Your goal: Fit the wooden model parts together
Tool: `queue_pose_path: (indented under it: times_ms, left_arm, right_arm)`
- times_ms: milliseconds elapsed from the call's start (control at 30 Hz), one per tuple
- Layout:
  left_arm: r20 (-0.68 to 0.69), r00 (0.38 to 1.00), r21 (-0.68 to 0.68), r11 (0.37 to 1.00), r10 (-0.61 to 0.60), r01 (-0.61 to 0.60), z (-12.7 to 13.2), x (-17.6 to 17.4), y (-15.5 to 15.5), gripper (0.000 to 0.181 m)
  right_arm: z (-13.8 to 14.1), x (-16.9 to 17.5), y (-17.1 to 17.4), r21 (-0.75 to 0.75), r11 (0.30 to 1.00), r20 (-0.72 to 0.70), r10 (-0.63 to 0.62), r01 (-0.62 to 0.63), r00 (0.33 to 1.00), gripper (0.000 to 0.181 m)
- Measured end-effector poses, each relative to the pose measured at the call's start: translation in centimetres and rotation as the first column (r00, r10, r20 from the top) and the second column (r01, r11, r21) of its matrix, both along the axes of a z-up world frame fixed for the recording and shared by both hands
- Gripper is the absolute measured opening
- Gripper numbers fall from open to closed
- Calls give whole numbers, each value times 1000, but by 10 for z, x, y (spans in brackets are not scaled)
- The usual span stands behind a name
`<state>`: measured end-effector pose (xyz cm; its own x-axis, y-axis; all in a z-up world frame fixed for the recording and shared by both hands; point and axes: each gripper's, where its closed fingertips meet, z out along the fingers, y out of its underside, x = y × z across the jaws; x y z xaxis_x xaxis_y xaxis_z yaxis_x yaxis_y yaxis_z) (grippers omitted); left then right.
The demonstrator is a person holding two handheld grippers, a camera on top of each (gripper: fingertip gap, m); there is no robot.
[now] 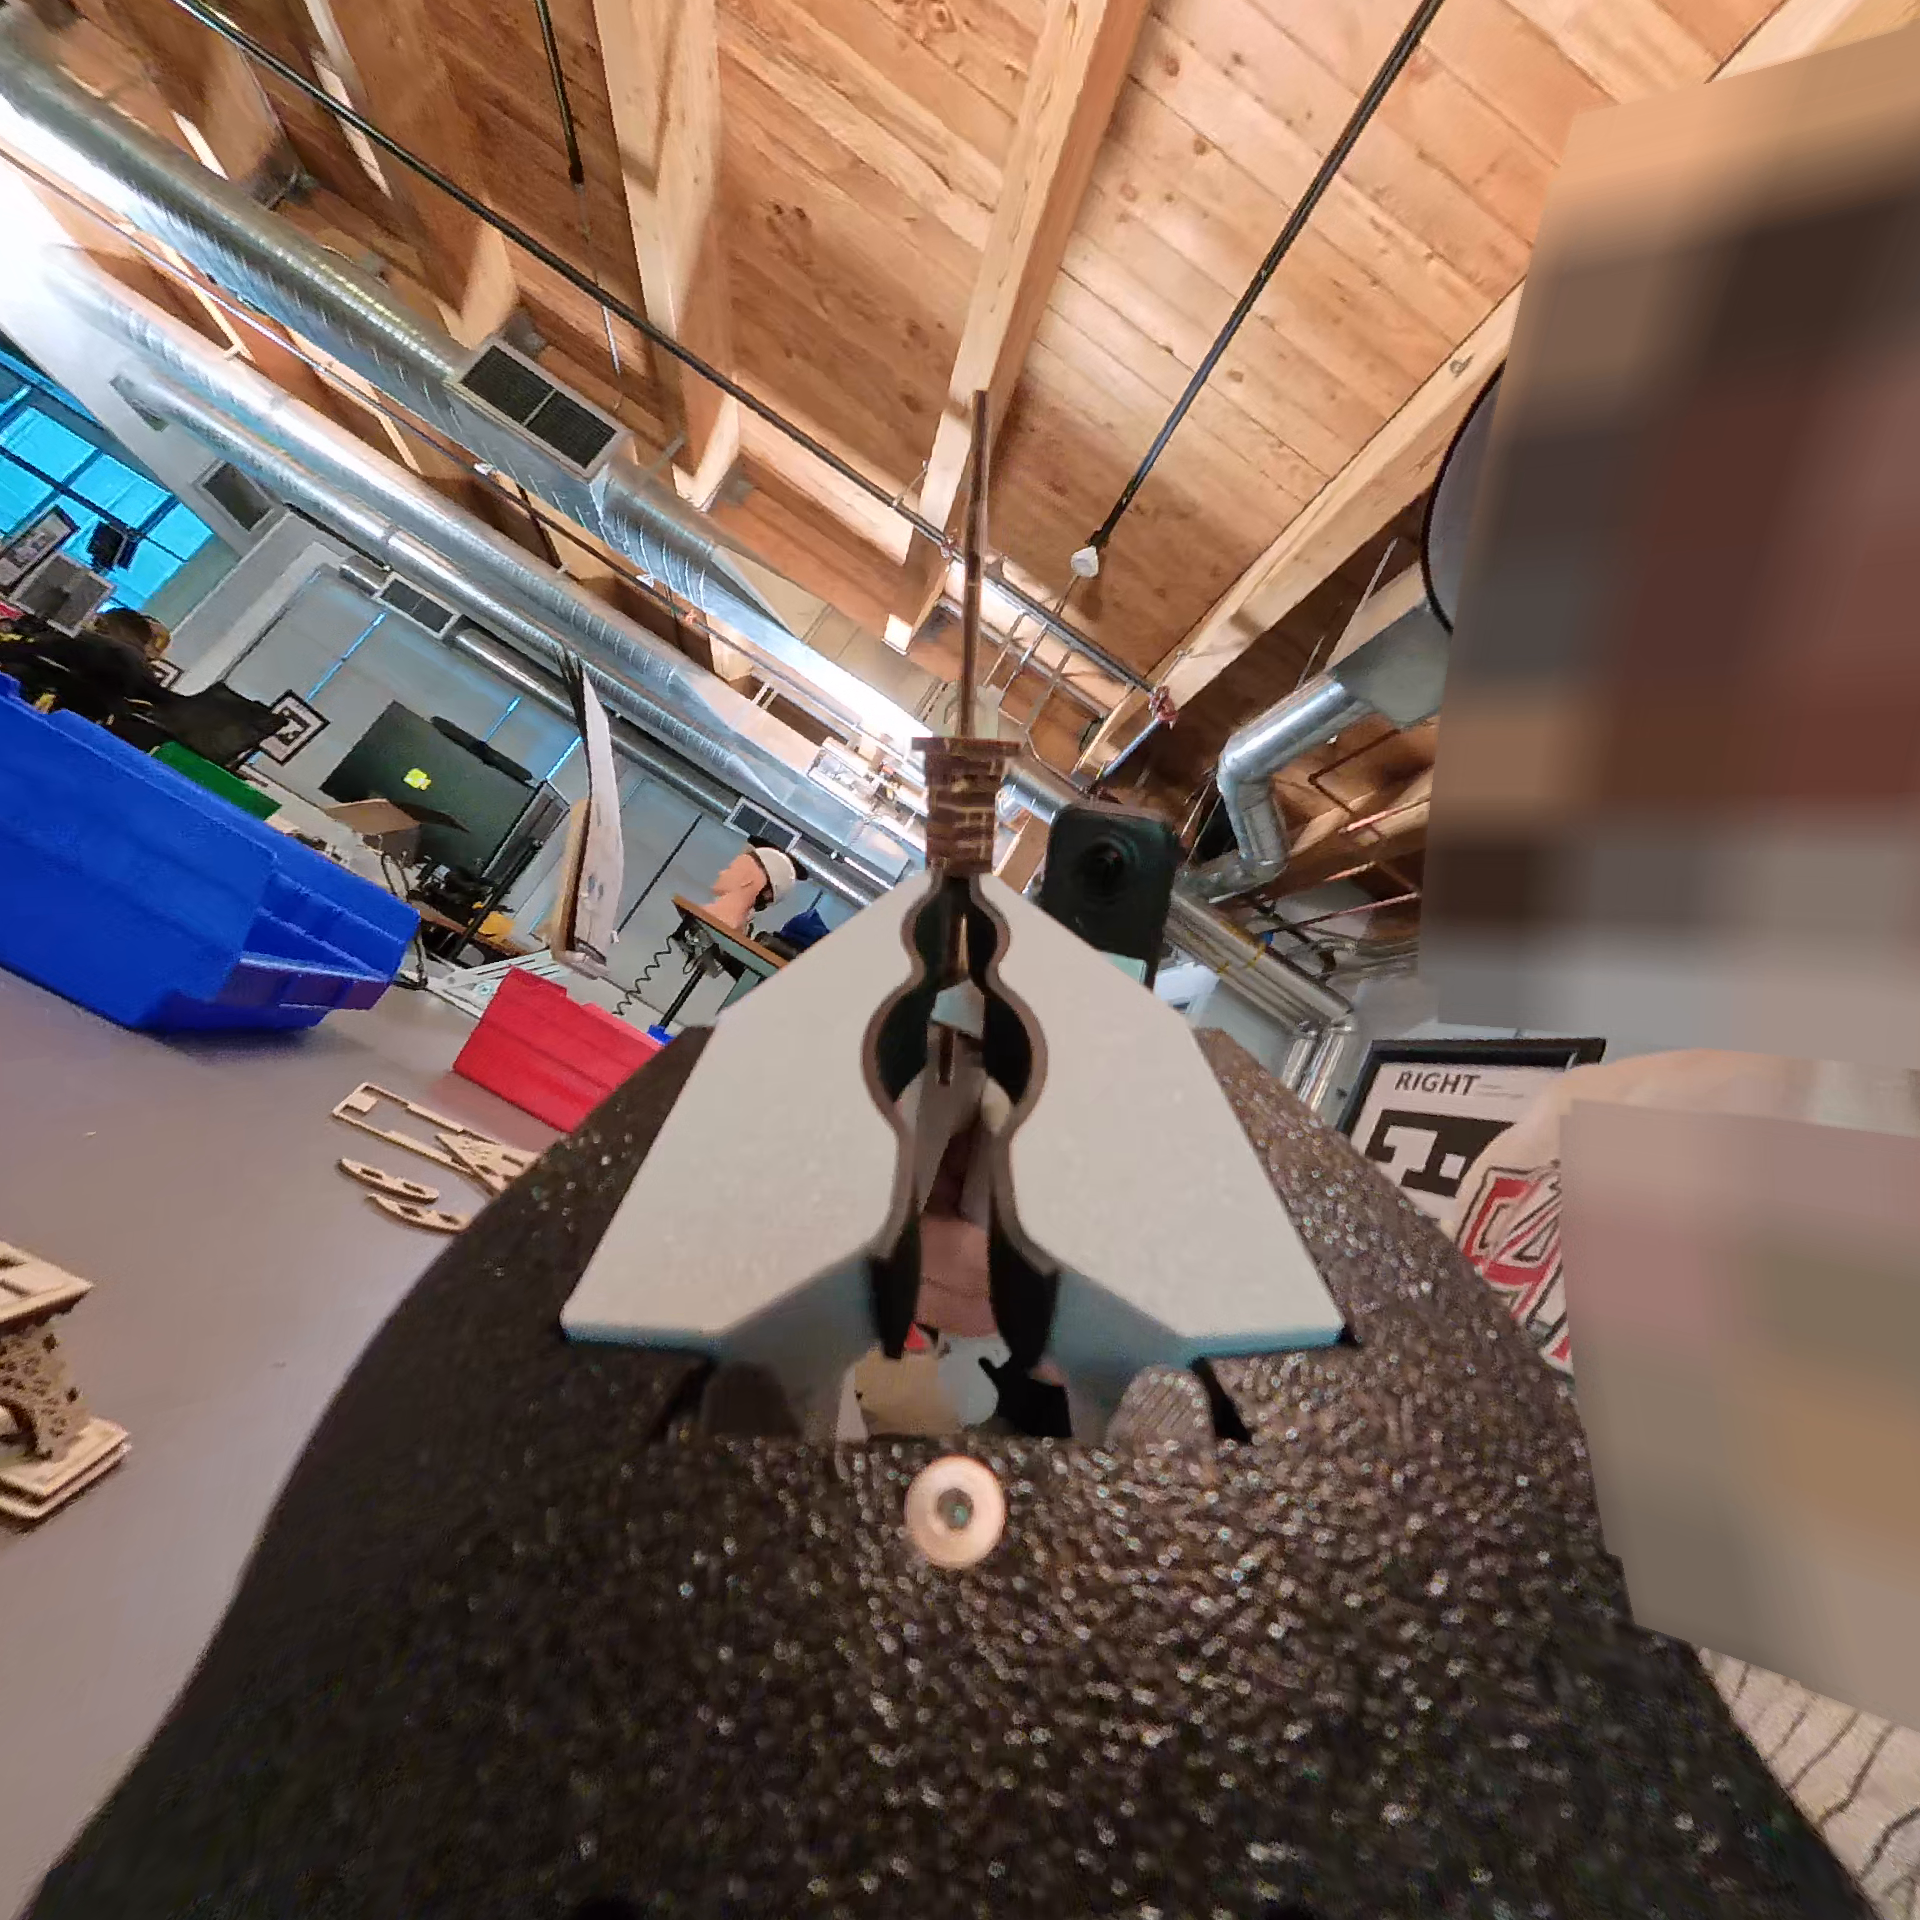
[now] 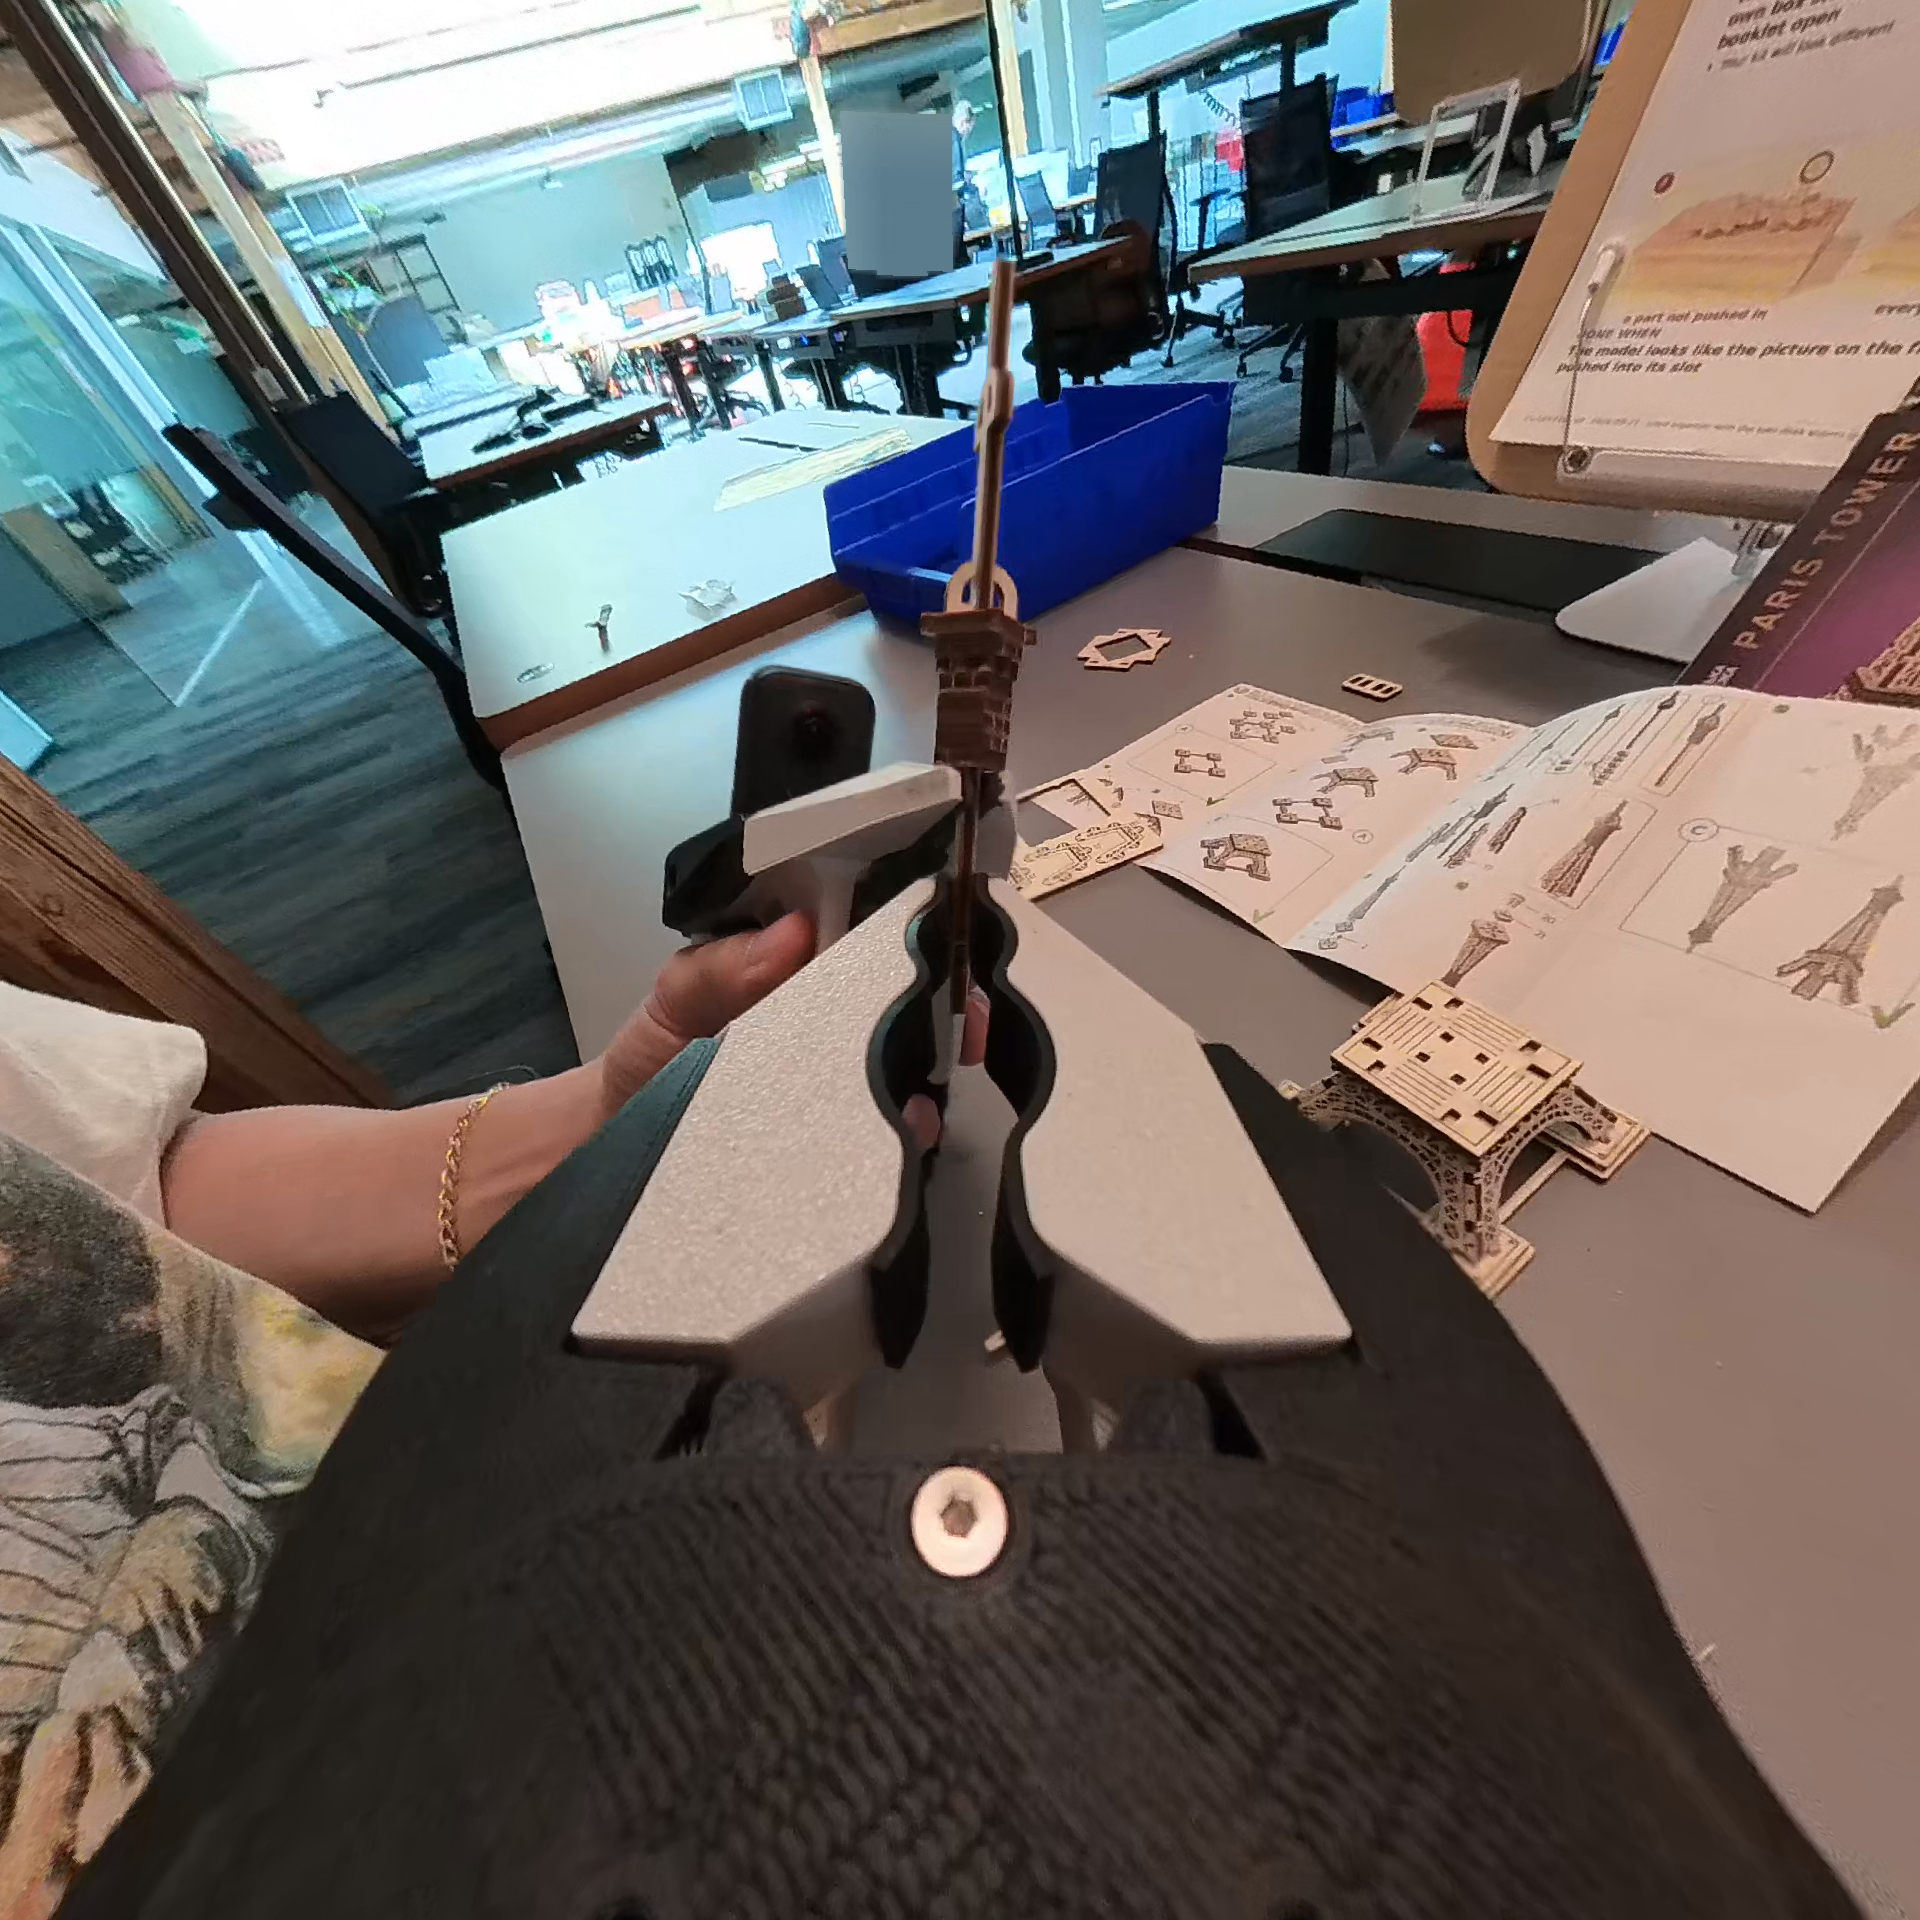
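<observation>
A slim wooden spire (image 1: 964, 810), made of a stacked brown section with a thin mast above it, stands upright between my two grippers. My left gripper (image 1: 961, 888) is shut on the spire's lower stem. My right gripper (image 2: 961, 904) is shut on the same spire (image 2: 975, 707), just below the left gripper's fingers (image 2: 862, 816), which clamp it from the left. The wooden tower base (image 2: 1455, 1101) stands on the grey table (image 2: 1714, 1403) at the right. It also shows at the left edge of the left wrist view (image 1: 42, 1382).
An open instruction booklet (image 2: 1558, 883) and loose flat wooden parts (image 2: 1122, 649) lie on the table; more parts (image 1: 416, 1153) show in the left wrist view. A blue bin (image 2: 1039, 499) stands behind, with a red bin (image 1: 551, 1039) and the model's box (image 2: 1829, 582) nearby. Left and right tips are no more than a few centimetres apart. About 15 cm separates my right fingertips from the wooden tower base (image 2: 1455, 1101).
</observation>
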<state>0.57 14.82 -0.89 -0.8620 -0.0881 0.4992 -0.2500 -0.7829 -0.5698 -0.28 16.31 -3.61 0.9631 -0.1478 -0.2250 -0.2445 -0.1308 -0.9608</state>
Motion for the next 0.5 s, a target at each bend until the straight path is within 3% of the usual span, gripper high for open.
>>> queue_pose_path:
  times_ms: [500]
  left_arm:
    - [-46, 999, -30, 1000, 4, -6, -5, 3, 0, 0]
  right_arm:
    - [-5, 2, -1, 23, 1000, -63, 18, -16, 998, 0]
